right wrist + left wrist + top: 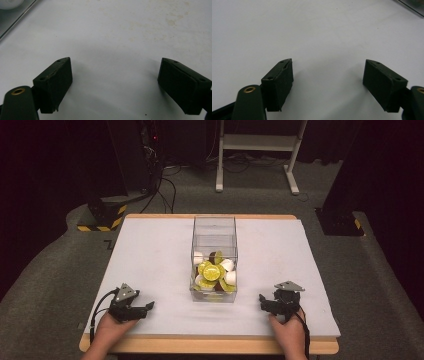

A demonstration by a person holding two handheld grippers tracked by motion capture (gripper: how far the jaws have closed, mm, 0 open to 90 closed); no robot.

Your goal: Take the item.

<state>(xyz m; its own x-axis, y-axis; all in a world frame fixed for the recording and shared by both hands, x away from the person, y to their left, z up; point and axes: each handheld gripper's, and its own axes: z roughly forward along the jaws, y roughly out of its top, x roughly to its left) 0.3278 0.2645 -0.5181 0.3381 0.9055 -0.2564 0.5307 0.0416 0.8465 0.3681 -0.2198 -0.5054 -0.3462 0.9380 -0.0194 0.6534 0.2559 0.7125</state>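
A white tabletop [150,265] with a wooden edge carries everything here. At its middle stands a clear plastic box [214,232], tall and rectangular, open at the top, its long side running away from the person. The far half of the box is bare; the near half holds a heap of small capsules [214,272], some with yellow-green lids, some white, and one or two dark brown ones toward the back. The heap lies against the near wall of the box and reaches partway up it.

The left hand-held gripper [142,308] rests on the tabletop near the front edge, to the left of the box and well apart from it, jaws pointing toward the box. In the left gripper view its jaws are spread with bare white surface between them, and a corner of the box shows at the upper right. The right hand-held gripper [264,301] rests at the front right, near the box's near corner, jaws likewise spread over bare tabletop, pinching nothing.
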